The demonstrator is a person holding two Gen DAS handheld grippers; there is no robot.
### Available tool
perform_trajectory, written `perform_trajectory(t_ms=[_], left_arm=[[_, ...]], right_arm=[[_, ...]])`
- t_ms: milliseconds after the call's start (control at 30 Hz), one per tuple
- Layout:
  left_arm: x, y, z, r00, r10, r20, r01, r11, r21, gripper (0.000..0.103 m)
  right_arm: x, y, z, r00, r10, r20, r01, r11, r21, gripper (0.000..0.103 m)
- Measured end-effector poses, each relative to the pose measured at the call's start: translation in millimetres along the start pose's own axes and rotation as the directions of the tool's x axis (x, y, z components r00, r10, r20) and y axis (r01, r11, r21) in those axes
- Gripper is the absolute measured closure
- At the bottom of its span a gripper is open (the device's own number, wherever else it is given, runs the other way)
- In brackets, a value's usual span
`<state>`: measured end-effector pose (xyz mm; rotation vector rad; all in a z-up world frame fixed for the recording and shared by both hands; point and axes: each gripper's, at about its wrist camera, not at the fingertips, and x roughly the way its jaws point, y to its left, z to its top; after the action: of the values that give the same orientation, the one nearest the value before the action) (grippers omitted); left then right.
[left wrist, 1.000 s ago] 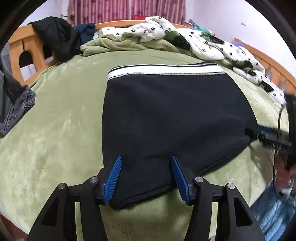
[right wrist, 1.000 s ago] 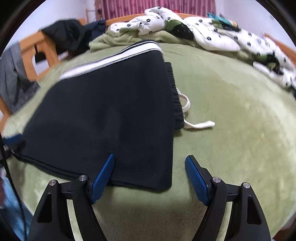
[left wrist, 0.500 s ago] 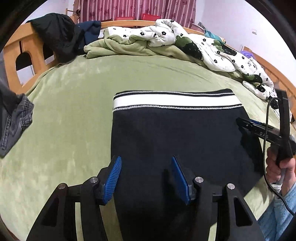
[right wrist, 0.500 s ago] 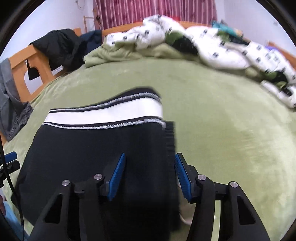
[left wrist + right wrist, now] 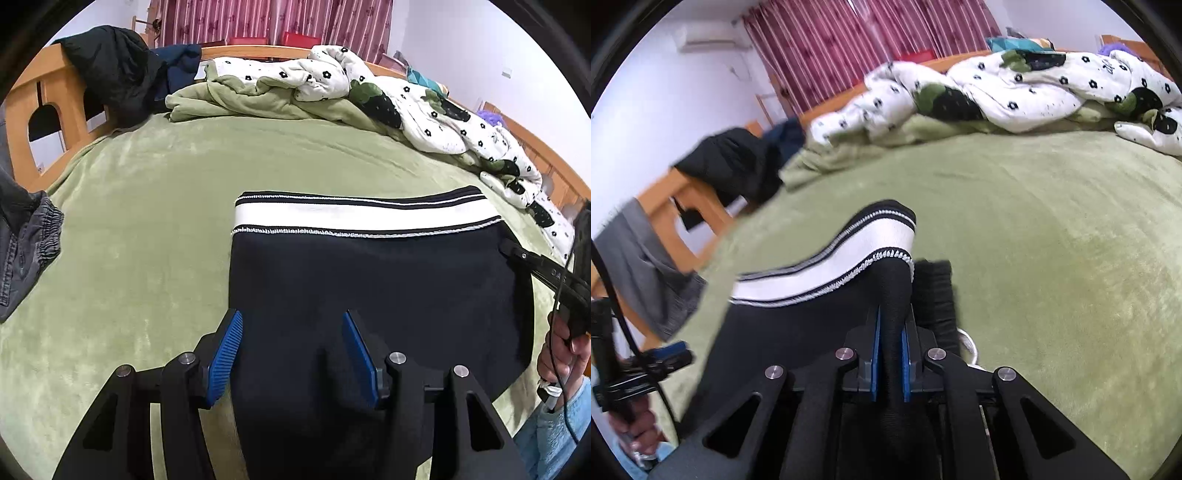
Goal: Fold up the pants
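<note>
My right gripper (image 5: 889, 360) has its jaws clamped on a raised ridge of the black pants (image 5: 369, 295) at their right edge, just near of the white striped waistband (image 5: 849, 258), while my left gripper (image 5: 291, 350) hangs over the near left part of the pants with its jaws wide apart, holding nothing. The pants lie folded on the green bed (image 5: 140, 221), waistband at the far side, with a flower-print quilt (image 5: 424, 110) heaped along the far edge and a dark jacket (image 5: 110, 70) draped over the wooden bed frame (image 5: 22, 122) at far left.
</note>
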<state>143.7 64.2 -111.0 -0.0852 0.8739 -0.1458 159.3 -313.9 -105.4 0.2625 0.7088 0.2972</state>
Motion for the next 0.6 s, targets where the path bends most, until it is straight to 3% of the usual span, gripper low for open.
perform_trajectory(t_ms=[100,200,233,300,367,500,600], left_arm=[[15,-1,2,1.000,0.012,-0.021,-0.012,1.000,-0.004,0.049],[26,-5,6,0.999,0.013,-0.036,-0.013,1.000,0.004,0.049],[26,-7,7,0.999,0.012,-0.031,-0.011,1.000,0.009,0.049],[27,-10,16,1.000,0.015,-0.005,-0.015,0.999,0.028,0.049],[31,-13,27,1.000,0.018,0.012,-0.019,0.999,0.043,0.049],[53,-18,51,0.999,0.027,0.020,-0.028,0.998,0.053,0.049],[81,-16,62,0.999,0.040,-0.006,-0.040,0.998,0.041,0.049]], right_arm=[[32,-10,-7,0.993,-0.082,-0.088,0.079,0.996,-0.038,0.094],[35,-17,-5,0.992,-0.106,-0.074,0.104,0.994,-0.030,0.080],[32,-16,-2,0.989,-0.126,-0.079,0.124,0.991,-0.041,0.070],[20,-7,11,0.983,-0.179,-0.049,0.176,0.982,-0.063,0.065],[12,8,27,0.985,-0.173,0.004,0.172,0.980,-0.097,0.065],[36,36,49,0.995,-0.097,0.000,0.095,0.977,-0.191,0.065],[76,40,49,0.991,-0.122,-0.059,0.104,0.964,-0.243,0.044]])
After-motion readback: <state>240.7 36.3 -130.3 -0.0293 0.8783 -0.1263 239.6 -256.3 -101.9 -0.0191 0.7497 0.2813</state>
